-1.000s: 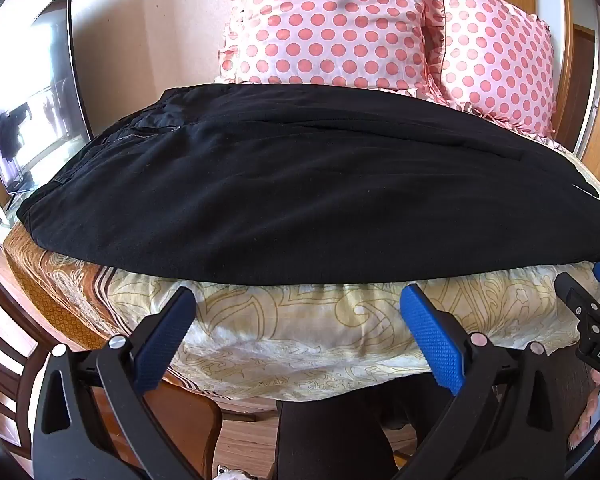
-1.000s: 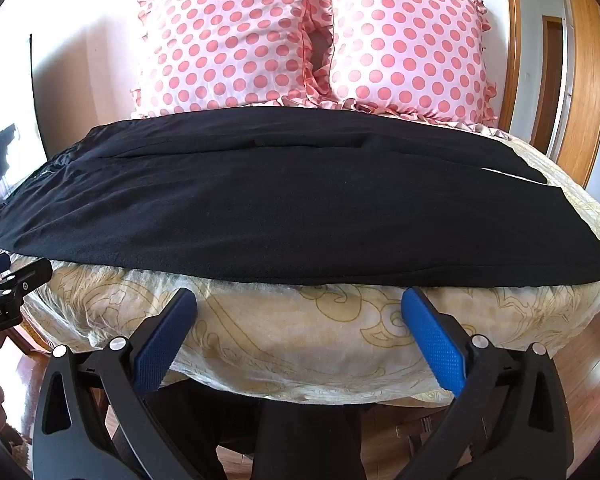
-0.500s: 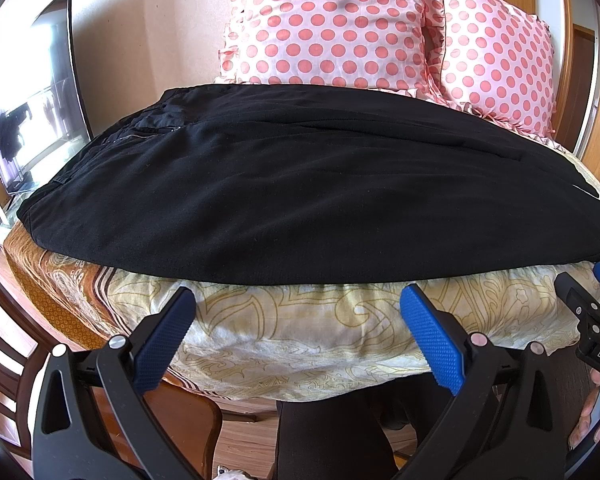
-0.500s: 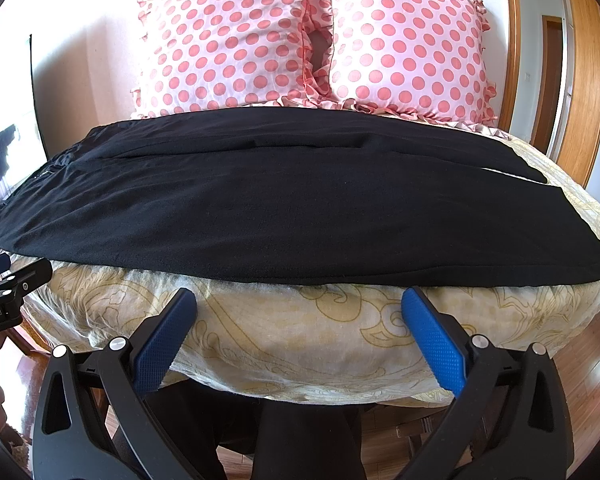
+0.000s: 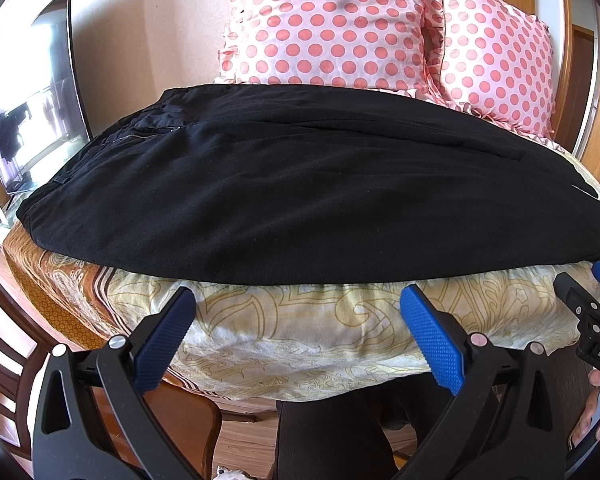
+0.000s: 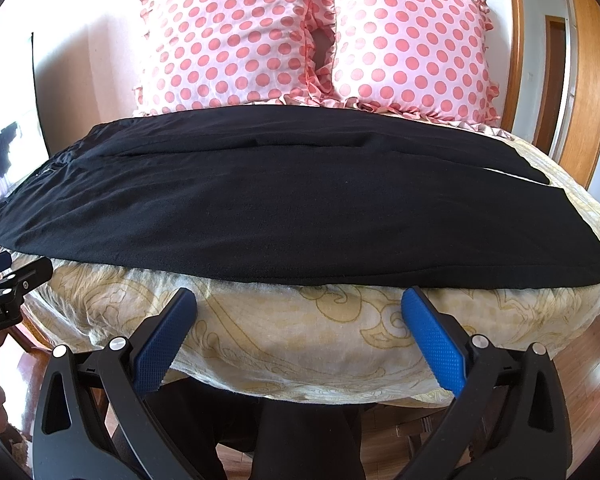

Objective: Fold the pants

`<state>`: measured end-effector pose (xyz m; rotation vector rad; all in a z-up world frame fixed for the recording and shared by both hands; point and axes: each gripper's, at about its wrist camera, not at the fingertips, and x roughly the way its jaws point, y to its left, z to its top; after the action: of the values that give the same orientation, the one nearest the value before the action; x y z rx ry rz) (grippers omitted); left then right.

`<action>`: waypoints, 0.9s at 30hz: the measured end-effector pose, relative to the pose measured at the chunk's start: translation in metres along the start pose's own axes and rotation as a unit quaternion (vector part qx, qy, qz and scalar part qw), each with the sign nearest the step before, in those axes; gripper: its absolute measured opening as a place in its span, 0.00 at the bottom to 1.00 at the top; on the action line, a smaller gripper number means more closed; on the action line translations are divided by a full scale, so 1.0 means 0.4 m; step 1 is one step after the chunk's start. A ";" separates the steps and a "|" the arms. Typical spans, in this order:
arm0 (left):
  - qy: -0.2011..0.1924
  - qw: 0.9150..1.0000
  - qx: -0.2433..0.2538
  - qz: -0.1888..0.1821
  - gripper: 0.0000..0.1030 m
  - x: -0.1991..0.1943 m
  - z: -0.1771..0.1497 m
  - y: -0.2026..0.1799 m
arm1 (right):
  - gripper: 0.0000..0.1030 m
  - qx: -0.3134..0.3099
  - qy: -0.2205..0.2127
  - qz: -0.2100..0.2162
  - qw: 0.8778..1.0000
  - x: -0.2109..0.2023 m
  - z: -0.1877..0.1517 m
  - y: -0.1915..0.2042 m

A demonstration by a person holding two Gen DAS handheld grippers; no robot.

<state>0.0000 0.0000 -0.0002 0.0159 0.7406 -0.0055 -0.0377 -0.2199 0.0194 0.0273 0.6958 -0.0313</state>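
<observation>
Where the black pants (image 5: 300,196) lie across the patterned yellow bedspread (image 5: 300,332), their long axis runs from side to side ahead of both claws, waistband toward the left near the zipper fly (image 5: 148,134) and leg hems toward the right. The left gripper (image 5: 298,320) hangs level just short of the bed's near edge, its blue-padded fingers (image 5: 164,340) spread wide with nothing between them, the pants' near edge a little beyond and above its tips. The right gripper (image 6: 299,320) sits in the same pose beside it, fingers (image 6: 434,340) equally wide apart and empty, with the near hem of the trousers just ahead. Each claw shows at the rim of the other's view, and part of a hand (image 5: 592,412) shows at the lower right of the left wrist view. The pants are spread flat and smooth, one leg laid mostly over the other, a long seam or fold line running along the far side. Beyond them, two pink polka-dot pillows (image 6: 320,36) stand against the wall. Far to the left of the left claw stands a dark-framed screen (image 5: 40,92); below the claws is wooden floor.
</observation>
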 end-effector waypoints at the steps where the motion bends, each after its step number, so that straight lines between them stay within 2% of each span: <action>1: -0.001 1.000 0.000 0.000 0.98 0.000 0.000 0.000 | 0.99 -0.002 -0.001 0.003 1.000 0.001 0.003 0.000; 4: -0.005 1.000 0.004 -0.004 0.98 -0.004 -0.001 0.001 | 0.99 -0.009 0.000 0.022 1.000 -0.007 0.005 -0.009; 7: -0.006 1.000 0.001 -0.003 0.98 -0.016 -0.004 0.015 | 0.99 -0.005 0.000 0.061 0.998 -0.021 0.005 -0.039; 10: -0.020 1.000 0.012 0.007 0.98 -0.040 0.015 0.019 | 0.99 0.014 -0.031 0.069 0.997 -0.067 0.042 -0.107; 13: -0.045 0.998 0.031 0.026 0.98 -0.059 0.069 0.002 | 0.99 0.020 -0.067 0.033 0.997 -0.105 0.117 -0.179; 16: -0.061 0.997 0.038 0.030 0.98 -0.043 0.136 -0.010 | 0.99 0.019 -0.064 -0.031 0.997 -0.084 0.224 -0.256; 19: -0.055 0.998 0.024 0.018 0.98 -0.009 0.200 -0.012 | 0.99 0.020 -0.034 -0.076 0.996 0.001 0.332 -0.339; 22: -0.049 0.999 0.011 0.020 0.98 0.024 0.246 -0.010 | 0.99 0.032 0.016 -0.113 0.993 0.129 0.433 -0.436; 25: -0.048 0.998 0.006 0.032 0.98 0.058 0.288 -0.016 | 0.99 0.062 0.058 -0.155 0.984 0.255 0.511 -0.538; 27: -0.046 0.998 0.006 0.038 0.98 0.084 0.313 -0.023 | 0.99 0.093 0.079 -0.191 0.974 0.340 0.555 -0.608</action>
<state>0.1093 -0.0112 0.0693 0.0549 0.6480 0.0608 0.1996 -0.4733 0.0990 0.0768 0.8471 -0.4685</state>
